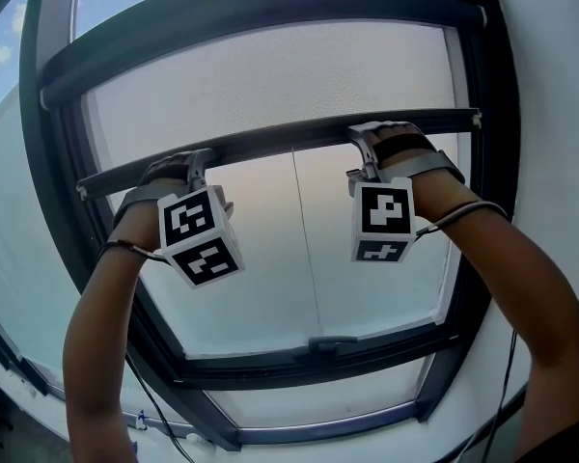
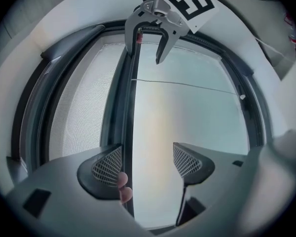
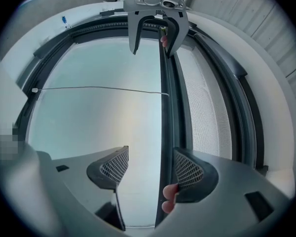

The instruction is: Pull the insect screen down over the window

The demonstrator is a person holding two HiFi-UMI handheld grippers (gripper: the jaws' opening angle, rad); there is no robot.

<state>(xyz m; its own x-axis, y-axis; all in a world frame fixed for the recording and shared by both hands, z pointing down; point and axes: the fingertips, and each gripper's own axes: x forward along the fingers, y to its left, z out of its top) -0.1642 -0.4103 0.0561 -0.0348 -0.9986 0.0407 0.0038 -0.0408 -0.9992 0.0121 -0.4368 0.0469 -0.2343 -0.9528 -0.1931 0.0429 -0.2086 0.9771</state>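
Head view: insect screen drawn partway down the window, pull bar running 9 to 2 o'clock. Left gripper and right gripper against the bar, jaws wide apart, gripping nothing.

Pale grey insect screen in fine woven mesh, black pull bar, black window frame, white cubes with black square markers on left gripper and right gripper, dark grey fingers with criss-cross grid, blue sky with white clouds at upper left of the frame
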